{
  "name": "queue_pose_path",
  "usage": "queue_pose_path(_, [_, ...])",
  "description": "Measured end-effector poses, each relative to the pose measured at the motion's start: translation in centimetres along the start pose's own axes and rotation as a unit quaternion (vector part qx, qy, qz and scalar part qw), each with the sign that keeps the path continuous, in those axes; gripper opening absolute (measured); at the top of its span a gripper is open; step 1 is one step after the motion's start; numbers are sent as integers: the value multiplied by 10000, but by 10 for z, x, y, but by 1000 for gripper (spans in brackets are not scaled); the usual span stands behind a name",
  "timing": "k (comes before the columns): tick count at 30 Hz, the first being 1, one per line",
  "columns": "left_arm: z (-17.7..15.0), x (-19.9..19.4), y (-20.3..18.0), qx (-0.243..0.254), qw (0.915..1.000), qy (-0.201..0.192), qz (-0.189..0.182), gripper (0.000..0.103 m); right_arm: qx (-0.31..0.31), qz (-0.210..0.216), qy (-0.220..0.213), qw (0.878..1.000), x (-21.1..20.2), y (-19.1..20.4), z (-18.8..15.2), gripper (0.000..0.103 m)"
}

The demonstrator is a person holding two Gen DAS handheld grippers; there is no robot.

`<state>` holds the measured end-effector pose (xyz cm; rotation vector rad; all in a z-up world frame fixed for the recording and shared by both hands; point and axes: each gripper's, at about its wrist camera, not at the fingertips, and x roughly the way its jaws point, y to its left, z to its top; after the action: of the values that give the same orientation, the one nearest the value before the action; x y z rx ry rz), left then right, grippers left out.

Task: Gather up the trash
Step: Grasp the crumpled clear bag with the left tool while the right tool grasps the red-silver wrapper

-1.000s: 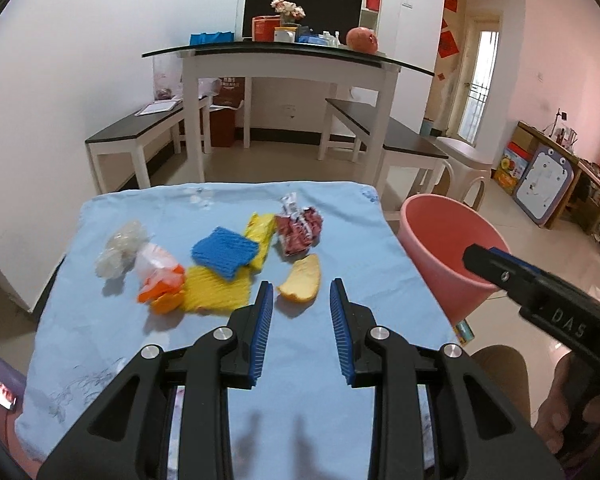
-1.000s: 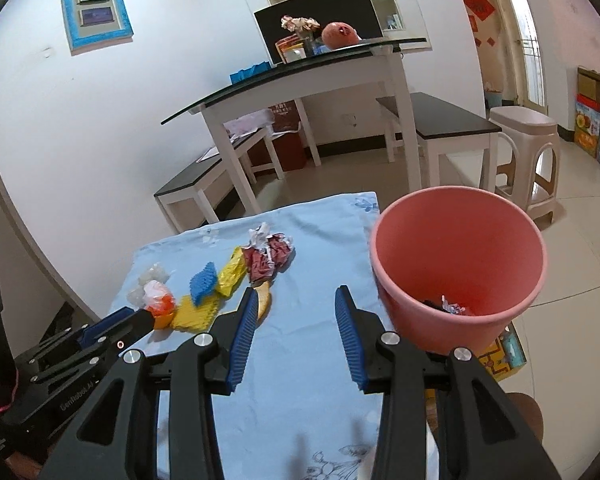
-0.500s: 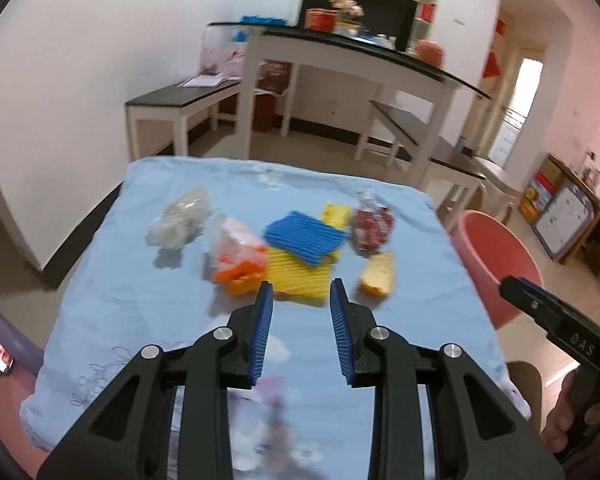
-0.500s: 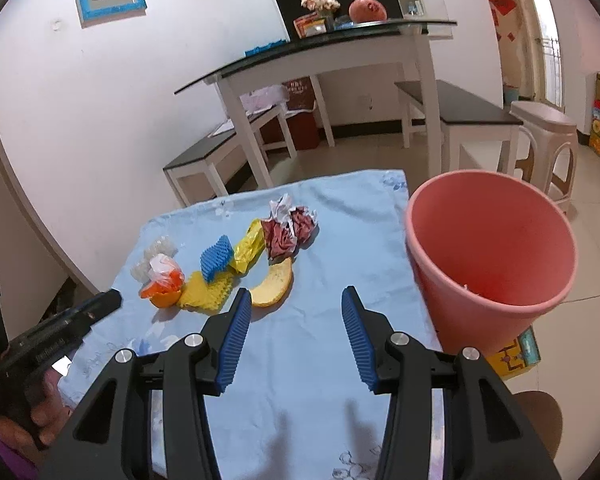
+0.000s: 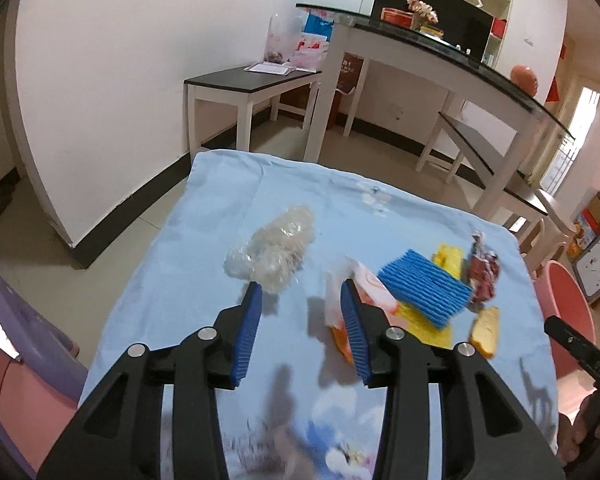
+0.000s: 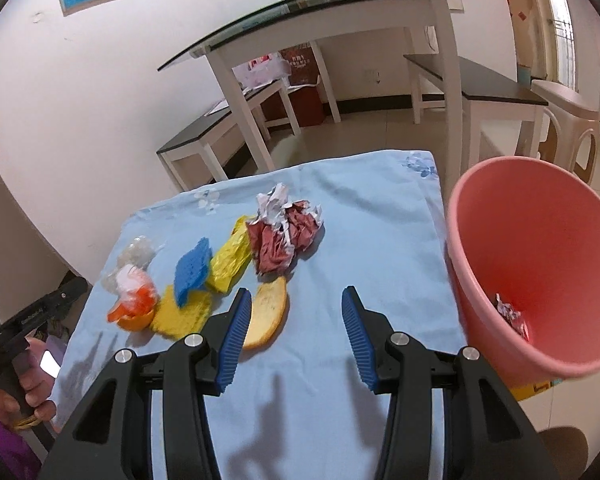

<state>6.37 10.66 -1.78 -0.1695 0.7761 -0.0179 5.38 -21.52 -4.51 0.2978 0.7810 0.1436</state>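
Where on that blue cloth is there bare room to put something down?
Bare: the light blue tablecloth between the crumpled red wrapper and the pink plastic bucket, and the near strip. Crowded: the left, from the clear plastic wad to the bread slice.

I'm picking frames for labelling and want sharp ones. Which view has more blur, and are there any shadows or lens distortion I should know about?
Left wrist view: more blur, the tablecloth print smears near the left gripper, and the orange wrapper is soft. Right wrist view: crisper, the crumpled red wrapper is sharp, and the right gripper casts shadows on the cloth. Both views: fisheye bends the walls, with dark corners.
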Motion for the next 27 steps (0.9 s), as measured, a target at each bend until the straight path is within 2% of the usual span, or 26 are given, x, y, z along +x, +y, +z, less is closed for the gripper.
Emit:
queue_pose_path(4, [10, 23, 3, 26, 9998, 25, 188, 41, -3, -41, 26, 10000, 17, -1, 14, 52])
queue_pose_path(8, [14, 48, 12, -17, 9986, 288, 439, 41, -25, -48, 7, 10000, 28, -1, 28, 56])
queue_pose_path(14, [8, 64, 20, -134, 9985, 344, 414, 40, -50, -4, 106, 9999, 51, 0, 45, 57])
queue_pose_path(15, [8, 64, 20, -152, 9986, 323, 379, 38, -79, -10, 151, 9999, 57, 1, 48, 57])
queue_pose_path(16, [8, 64, 20, -150, 9988, 298, 356, 26, -97, -21, 175, 9998, 61, 2, 49, 57])
queue_pose_path(20, [7, 56, 22, -152, 9990, 159, 379, 15, -124, -82, 295, 9995, 83, 2, 57, 59])
queue_pose_path(23, [8, 52, 24, -185, 9991, 113, 354, 14, -118, -122, 436, 9989, 98, 1, 59, 59])
queue_pose_path(25, [8, 47, 24, -171, 9992, 54, 355, 14, -109, -118, 543, 9984, 108, 0, 57, 54])
queue_pose_path(26, [8, 45, 23, -176, 9992, 40, 347, 13, -122, -113, 605, 9980, 112, 0, 55, 36])
queue_pose_path(27, [8, 43, 23, -183, 9993, 27, 330, 13, -123, -70, 665, 9977, 116, 1, 54, 28])
